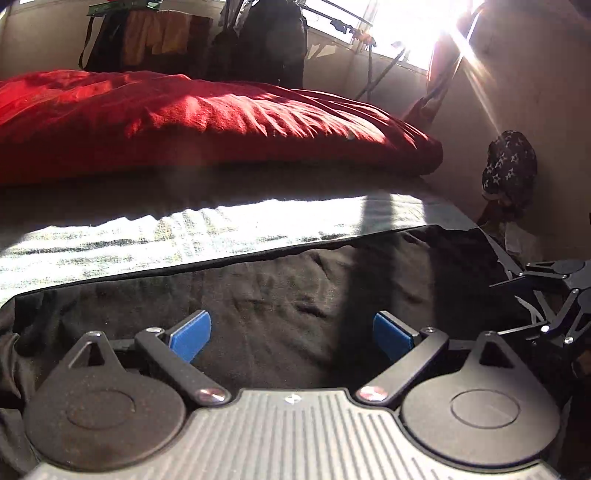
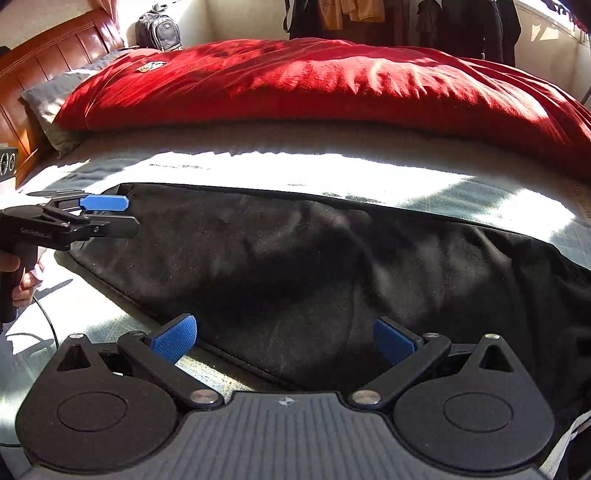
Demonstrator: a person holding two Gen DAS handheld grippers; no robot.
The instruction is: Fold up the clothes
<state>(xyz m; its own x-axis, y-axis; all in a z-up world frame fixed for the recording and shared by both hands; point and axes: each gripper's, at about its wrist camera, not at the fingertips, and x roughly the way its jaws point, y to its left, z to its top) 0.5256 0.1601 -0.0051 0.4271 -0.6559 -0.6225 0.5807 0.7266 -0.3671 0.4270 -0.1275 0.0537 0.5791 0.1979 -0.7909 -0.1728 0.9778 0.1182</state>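
A black garment (image 1: 277, 295) (image 2: 295, 258) lies spread flat on the sunlit bed sheet (image 1: 184, 236) (image 2: 369, 177). Its hemmed edges are straight, and one corner points left in the right wrist view. My left gripper (image 1: 291, 339) is open low over the cloth, with nothing between its blue pads. In the right wrist view the left gripper (image 2: 125, 216) hovers at the garment's far left corner, held by a hand (image 2: 22, 284). My right gripper (image 2: 283, 339) is open at the garment's near edge, one pad over the sheet and one over the cloth. Part of the right gripper (image 1: 513, 306) shows at the garment's right end.
A puffy red duvet (image 1: 184, 118) (image 2: 332, 81) fills the far half of the bed. A wooden headboard (image 2: 55, 55) and a backpack (image 2: 159, 29) are at the left. A star-patterned bundle (image 1: 509, 162) sits by the wall. Clothes (image 1: 162, 37) hang behind, near a bright window.
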